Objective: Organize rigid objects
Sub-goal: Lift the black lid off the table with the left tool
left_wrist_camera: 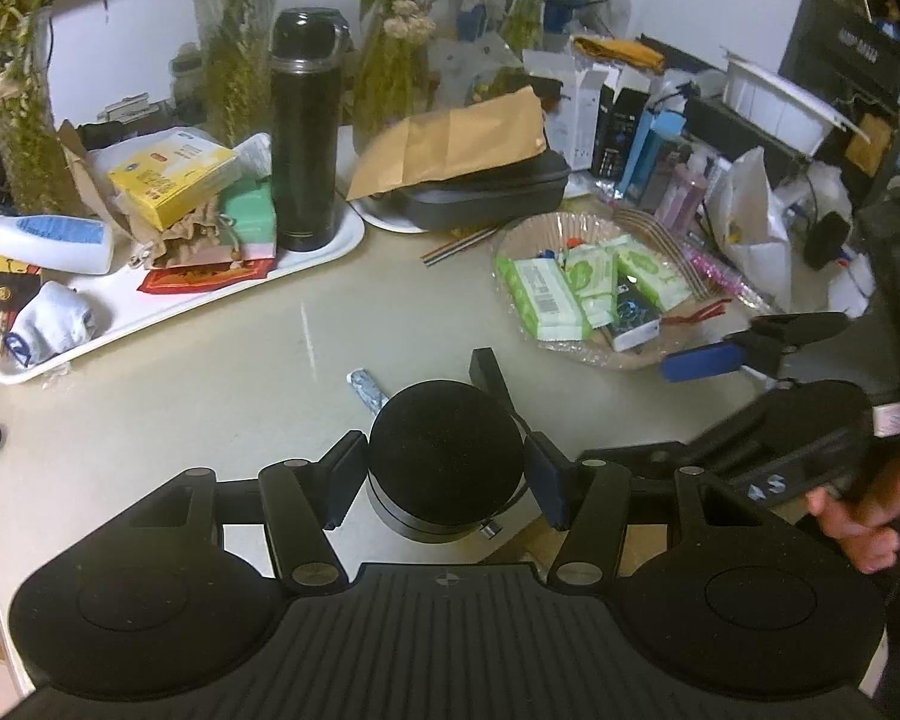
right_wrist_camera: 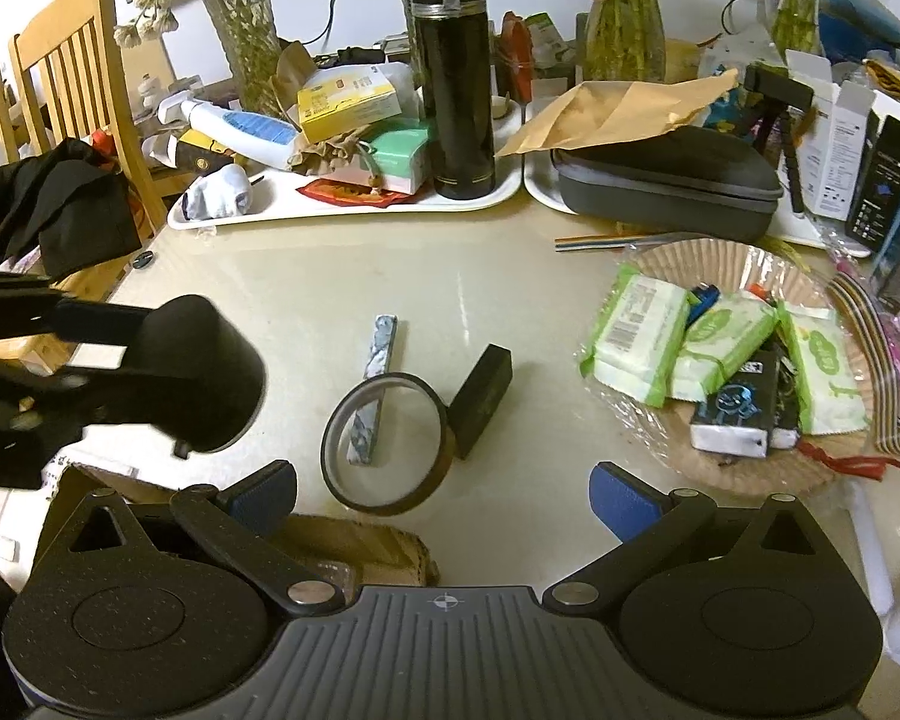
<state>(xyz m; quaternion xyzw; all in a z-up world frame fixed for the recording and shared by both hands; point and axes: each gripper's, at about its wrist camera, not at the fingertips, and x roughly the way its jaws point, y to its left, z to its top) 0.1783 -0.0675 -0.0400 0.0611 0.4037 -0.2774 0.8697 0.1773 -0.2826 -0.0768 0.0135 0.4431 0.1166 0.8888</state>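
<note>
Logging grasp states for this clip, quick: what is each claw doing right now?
Left claw: closed on the black round object, held above the table.
Right claw: open, holding nothing, near the tape ring.

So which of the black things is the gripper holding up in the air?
The round black speaker-like cylinder, squeezed between the left gripper fingers above the table. The small black box lies on the table, and the tall black flask stands on the white tray.

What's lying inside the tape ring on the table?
Through the tape ring, the lower end of the marbled bar shows on the table. Whether the ring rests on the bar is unclear.
</note>
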